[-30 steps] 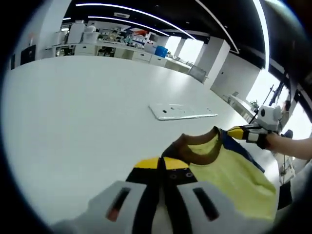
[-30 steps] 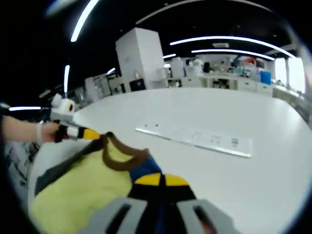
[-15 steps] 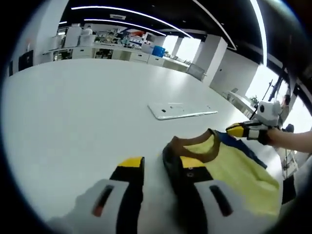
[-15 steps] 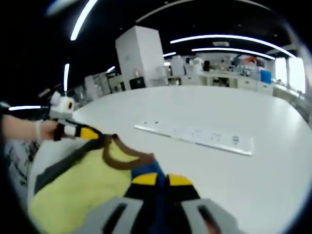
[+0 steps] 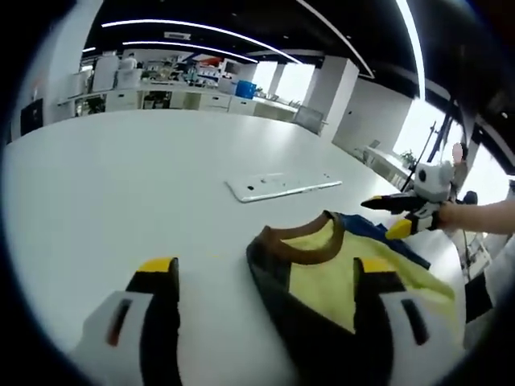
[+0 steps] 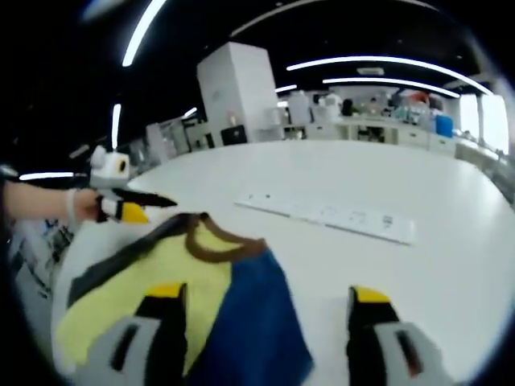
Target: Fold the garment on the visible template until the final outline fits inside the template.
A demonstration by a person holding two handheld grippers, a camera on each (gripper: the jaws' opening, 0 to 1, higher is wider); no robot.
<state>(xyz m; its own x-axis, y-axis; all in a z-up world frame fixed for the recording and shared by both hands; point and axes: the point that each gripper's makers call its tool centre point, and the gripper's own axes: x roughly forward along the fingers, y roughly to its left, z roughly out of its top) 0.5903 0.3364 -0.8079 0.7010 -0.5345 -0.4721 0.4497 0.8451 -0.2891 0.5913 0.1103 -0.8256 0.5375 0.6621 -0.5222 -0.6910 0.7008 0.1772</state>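
A yellow garment (image 5: 326, 269) with a brown collar, a black shoulder and a blue part lies on the white table (image 5: 121, 185). My left gripper (image 5: 265, 269) is open, its jaws standing either side of the collar and black shoulder. My right gripper (image 6: 267, 296) is open too, straddling the garment (image 6: 189, 269) where yellow meets blue. Each gripper also shows in the other's view, open at the garment's far edge: the right gripper (image 5: 385, 217) and the left gripper (image 6: 153, 207). Beyond the collar lies a flat white template (image 5: 278, 186), also seen as the template (image 6: 330, 215).
A person's hand (image 5: 451, 215) and forearm (image 6: 40, 207) hold the grippers. Wide bare table (image 6: 451, 265) stretches past the template. Benches with lab clutter (image 5: 161, 80) and a tall white cabinet (image 6: 237, 88) stand far behind.
Both grippers were shut on the garment near its collar a second ago. The left opened first, then the right. The garment now lies free, flatter on the table.
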